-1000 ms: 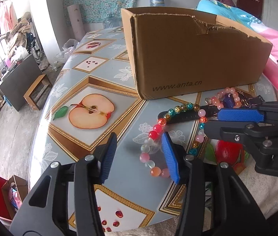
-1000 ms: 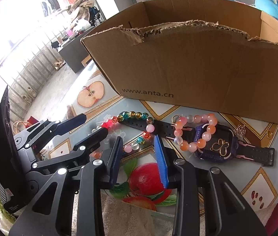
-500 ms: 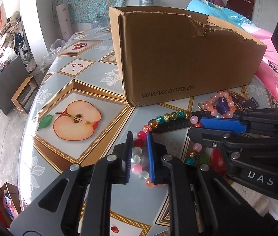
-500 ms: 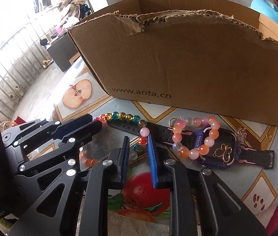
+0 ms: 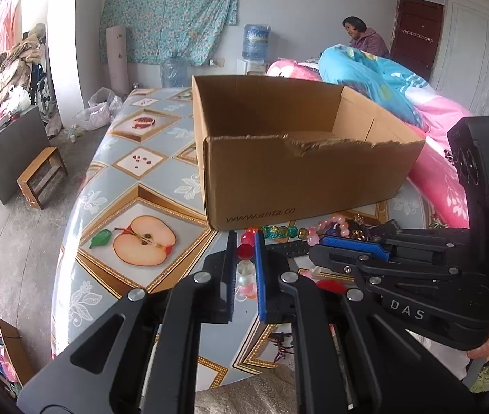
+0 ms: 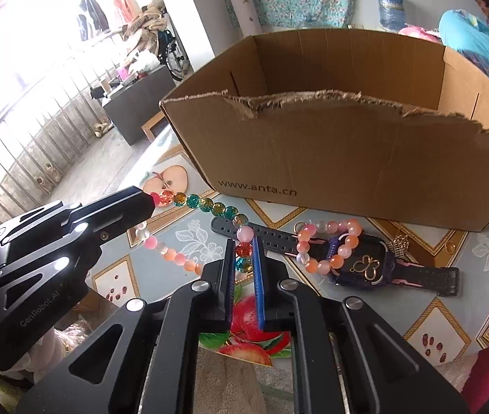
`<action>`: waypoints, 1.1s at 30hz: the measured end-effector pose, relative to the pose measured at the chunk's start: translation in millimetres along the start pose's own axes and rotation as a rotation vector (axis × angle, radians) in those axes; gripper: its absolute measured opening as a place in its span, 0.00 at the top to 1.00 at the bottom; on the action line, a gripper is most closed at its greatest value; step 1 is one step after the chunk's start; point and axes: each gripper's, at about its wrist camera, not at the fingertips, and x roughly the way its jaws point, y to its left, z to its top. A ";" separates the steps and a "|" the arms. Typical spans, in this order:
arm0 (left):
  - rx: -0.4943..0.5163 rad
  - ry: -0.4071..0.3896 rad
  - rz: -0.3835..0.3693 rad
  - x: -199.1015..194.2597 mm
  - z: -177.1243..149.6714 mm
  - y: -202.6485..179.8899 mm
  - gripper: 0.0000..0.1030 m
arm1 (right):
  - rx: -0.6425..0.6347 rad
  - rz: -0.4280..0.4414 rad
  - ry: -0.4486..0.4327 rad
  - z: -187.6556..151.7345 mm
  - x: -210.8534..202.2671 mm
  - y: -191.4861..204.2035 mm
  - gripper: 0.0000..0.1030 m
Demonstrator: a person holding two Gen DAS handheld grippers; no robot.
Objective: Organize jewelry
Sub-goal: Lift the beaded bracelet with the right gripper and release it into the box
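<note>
Both grippers are clamping one multicoloured bead bracelet (image 6: pixel 206 207) above the patterned table (image 6: pixel 196 241): the left gripper (image 5: pixel 244 252) is pinching its red bead, the right gripper (image 6: pixel 243 253) an orange one, the strand stretching between them. To land it cleanly in the cardboard box (image 6: pixel 348 151) behind, both hands should be rising together over the torn front edge, avoiding pulling apart. A pink bracelet (image 6: pixel 327 245) and watch (image 6: pixel 368 269) are lying beside.
</note>
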 end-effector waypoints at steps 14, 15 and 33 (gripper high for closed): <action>0.115 -0.236 -0.073 -50.2 116.6 -43.2 0.91 | -0.119 0.009 -0.299 75.0 -89.0 -9.5 0.90; 0.115 -0.235 -0.074 -45.9 125.4 -43.3 0.91 | -0.114 0.017 -0.301 85.2 -89.7 -16.0 0.90; 0.095 0.194 0.025 147.6 200.4 -11.5 0.91 | 0.076 0.098 0.281 214.0 85.7 -110.8 0.90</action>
